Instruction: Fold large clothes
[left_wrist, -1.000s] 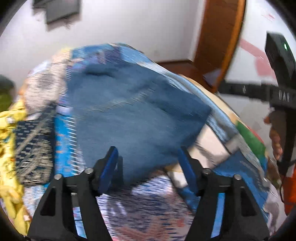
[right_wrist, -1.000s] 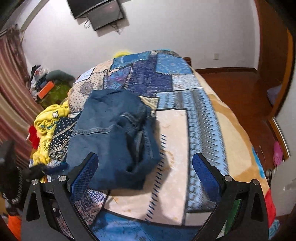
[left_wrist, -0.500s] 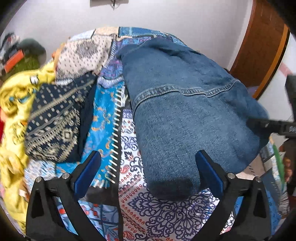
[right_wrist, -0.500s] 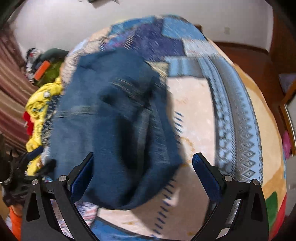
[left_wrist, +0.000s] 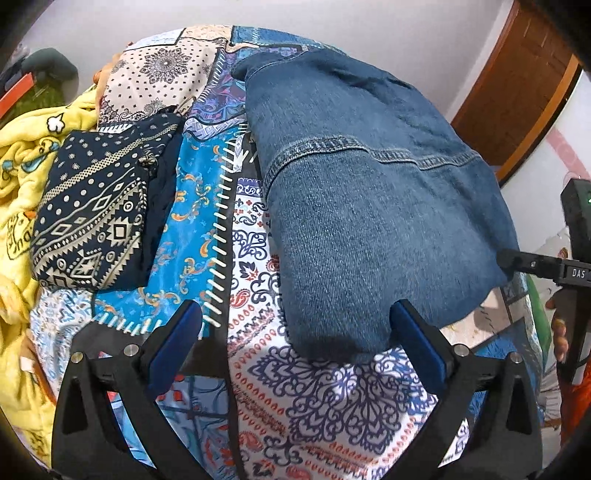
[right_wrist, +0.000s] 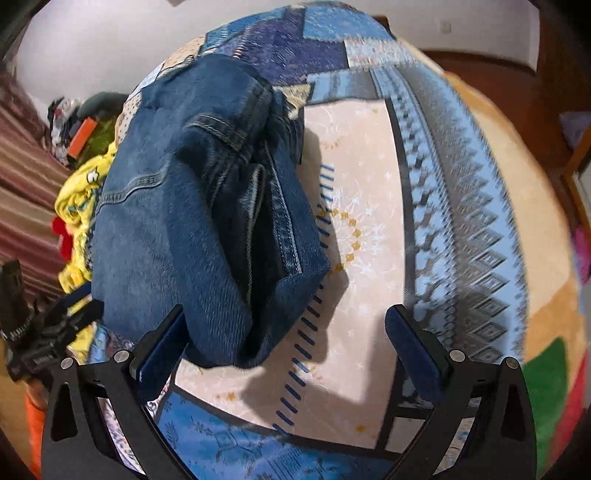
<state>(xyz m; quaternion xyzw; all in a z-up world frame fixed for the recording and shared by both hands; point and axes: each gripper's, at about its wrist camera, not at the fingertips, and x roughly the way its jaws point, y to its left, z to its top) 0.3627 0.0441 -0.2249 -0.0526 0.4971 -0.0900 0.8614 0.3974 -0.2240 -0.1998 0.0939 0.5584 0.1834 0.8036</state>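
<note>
Folded jeans (left_wrist: 369, 206) sit on the bed (left_wrist: 325, 406) w/ both grippers' jaws wide apart & empty, left gripper (left_wrist: 295, 339) and right gripper (right_wrist: 284, 343) prob lining up the near edge for another fold.

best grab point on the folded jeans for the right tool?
Likely the near right corner of the folded jeans, where the stacked layers end in a thick, raised edge standing clear of the patchwork bedspread. Come from the near side, angled down. The right tool is open with that corner already by its left finger.
</note>
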